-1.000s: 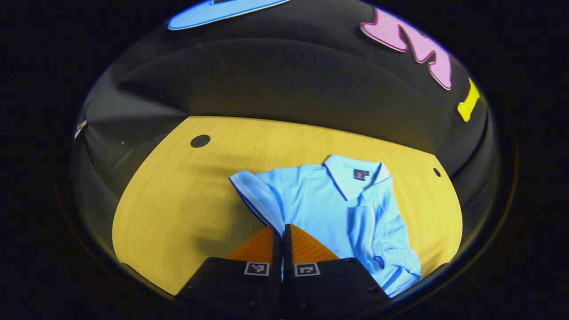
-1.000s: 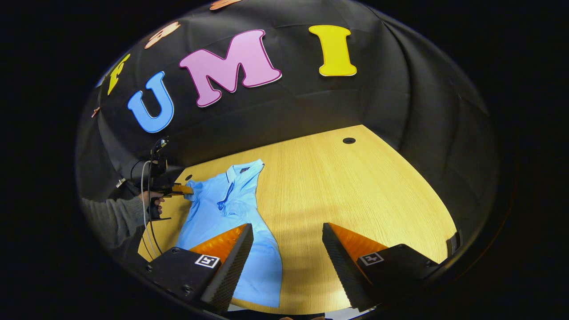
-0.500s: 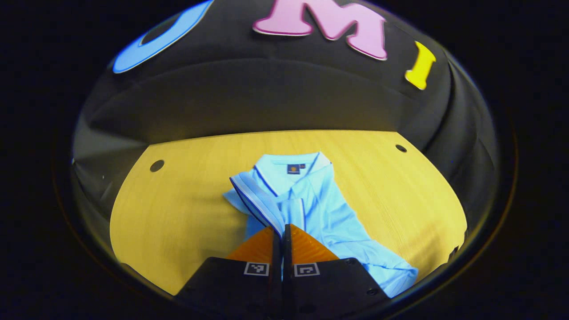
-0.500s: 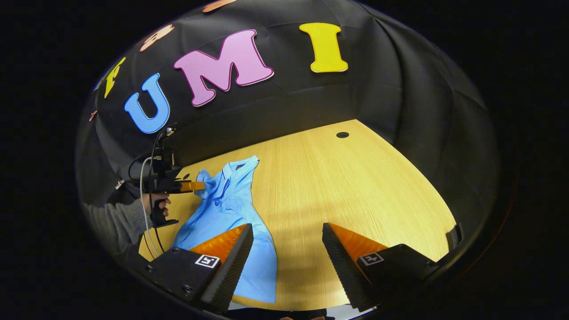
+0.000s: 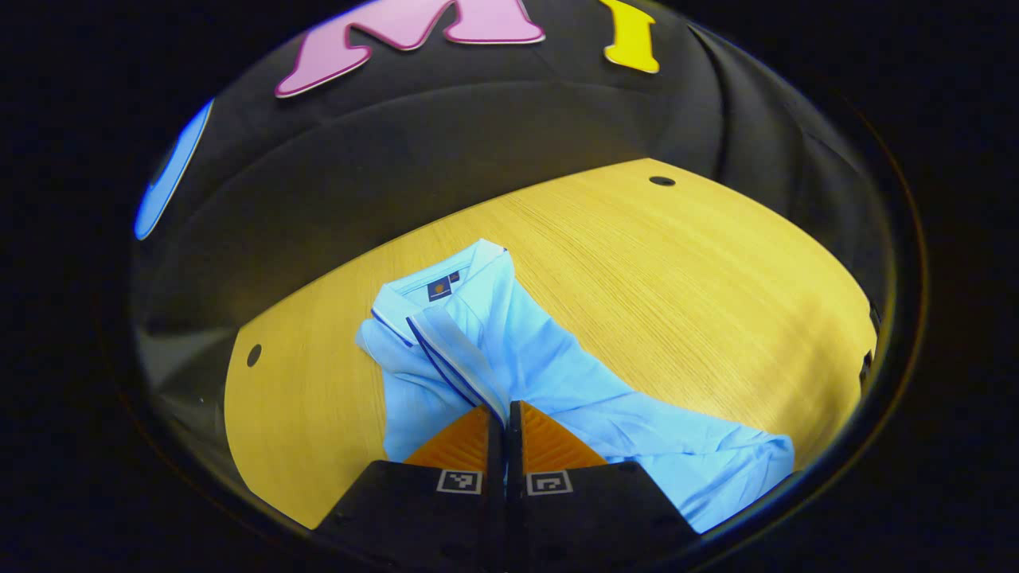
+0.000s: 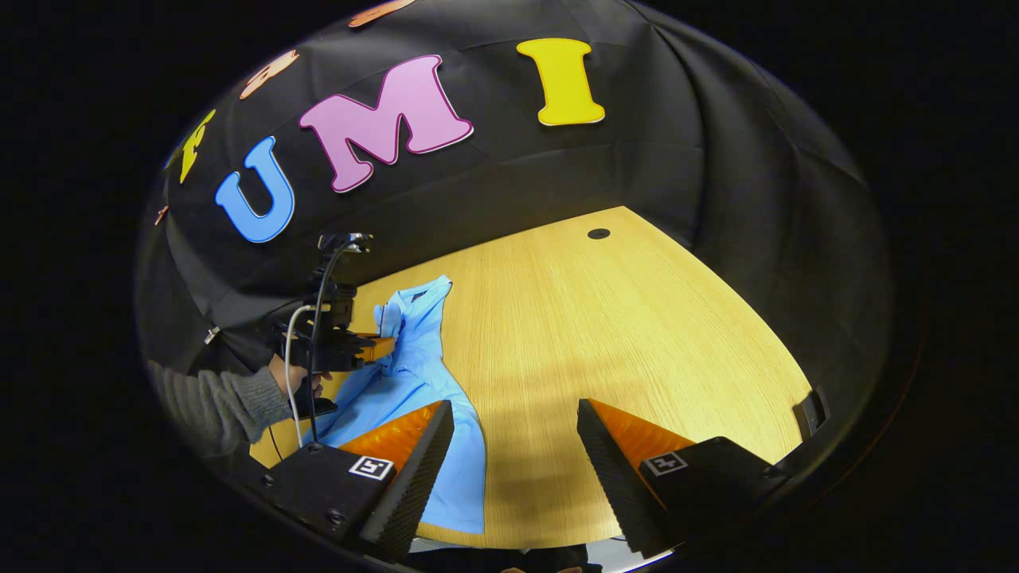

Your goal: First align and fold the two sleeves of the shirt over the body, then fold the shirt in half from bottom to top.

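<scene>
light blue shirt is laid on the wooden table. one sleeve is pinched in the closed left gripper and held over the body, so sleeve folding looks half done. right gripper is held open, empty. bottom-to-top fold is left.

A recording booth: black cloth wall behind a bare wooden table with cable holes.
</scene>
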